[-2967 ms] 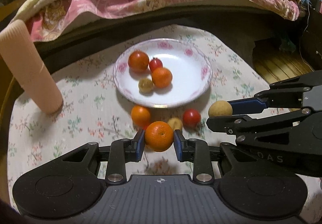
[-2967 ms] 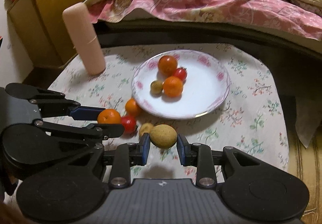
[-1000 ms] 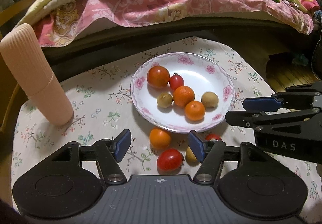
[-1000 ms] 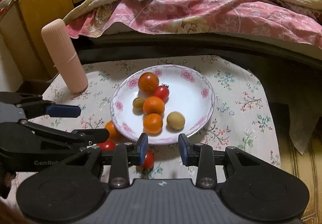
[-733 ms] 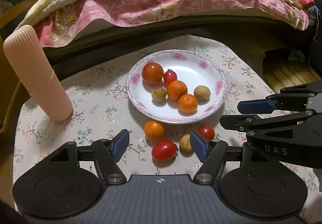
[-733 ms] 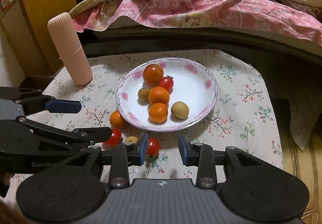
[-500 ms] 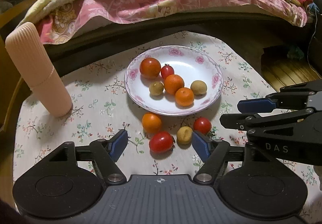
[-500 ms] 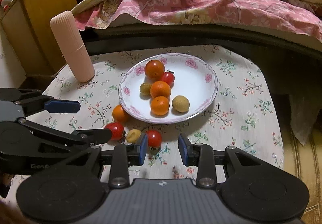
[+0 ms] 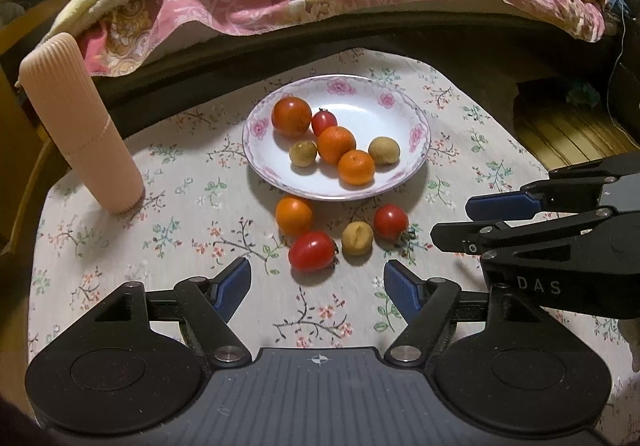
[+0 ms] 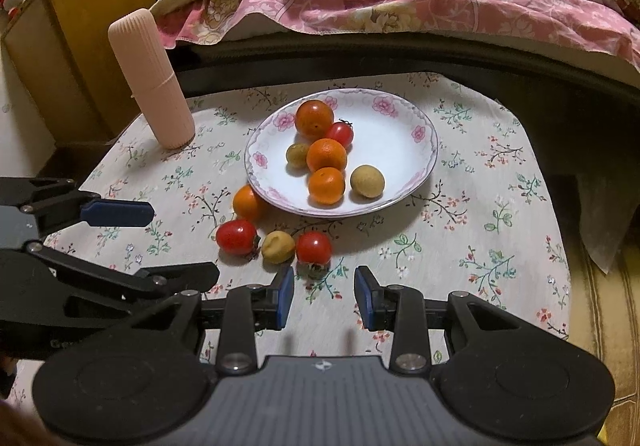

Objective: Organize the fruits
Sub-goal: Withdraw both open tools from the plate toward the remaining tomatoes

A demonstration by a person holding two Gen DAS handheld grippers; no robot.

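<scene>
Orange [image 10: 249, 202] partly hidden behind plate [image 10: 416, 181] rim; right claw [image 9: 452, 219] body cut off, maybe.

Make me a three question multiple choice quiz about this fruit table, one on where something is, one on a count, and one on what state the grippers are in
1. Where does the tall ribbed peach cylinder stand?
A. left of the plate
B. on the plate
C. right of the plate

2. How many fruits lie on the white floral-rimmed plate?
A. four
B. six
C. nine

3. How are the left gripper and right gripper?
A. both open, empty
B. both holding fruit
C. only left holding fruit

Answers: 1 A, it stands on the cloth to the plate's left; 2 B, six sit inside the rim; 3 A, nothing lies between either pair of blue pads.
</scene>
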